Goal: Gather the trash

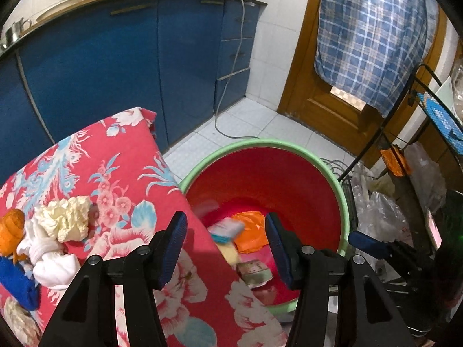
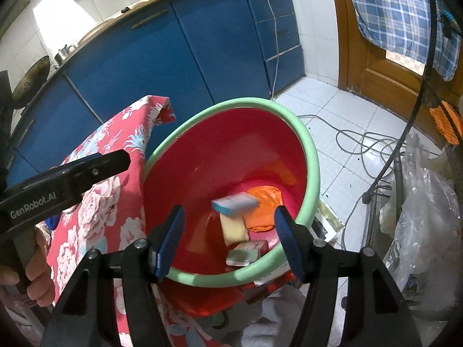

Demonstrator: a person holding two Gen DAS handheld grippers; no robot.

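A red basin with a green rim (image 1: 289,147) (image 2: 312,156) stands on the floor beside a table draped in red flowered cloth (image 1: 115,173) (image 2: 95,202). In it lie an orange wrapper (image 1: 250,232) (image 2: 264,202), a pale yellow piece (image 2: 233,230) and a green-white packet (image 1: 254,270) (image 2: 246,253). A small blue-white box (image 1: 225,230) (image 2: 234,204) shows blurred inside the basin. My left gripper (image 1: 227,245) is open over the table edge and basin, and my right gripper (image 2: 230,240) is open over the basin; both hold nothing. On the cloth lies a crumpled cream tissue (image 1: 66,219) with white (image 1: 49,254), orange (image 1: 11,228) and blue (image 1: 17,280) scraps.
Blue cabinets (image 1: 101,72) (image 2: 173,57) line the back. A wooden door with a plaid cloth (image 1: 373,37) is at the right. Cables (image 2: 356,141) trail over the white tiles. A wire rack with plastic bags (image 2: 425,217) stands right of the basin. A hand (image 2: 37,260) holds the left gripper's black housing (image 2: 66,182).
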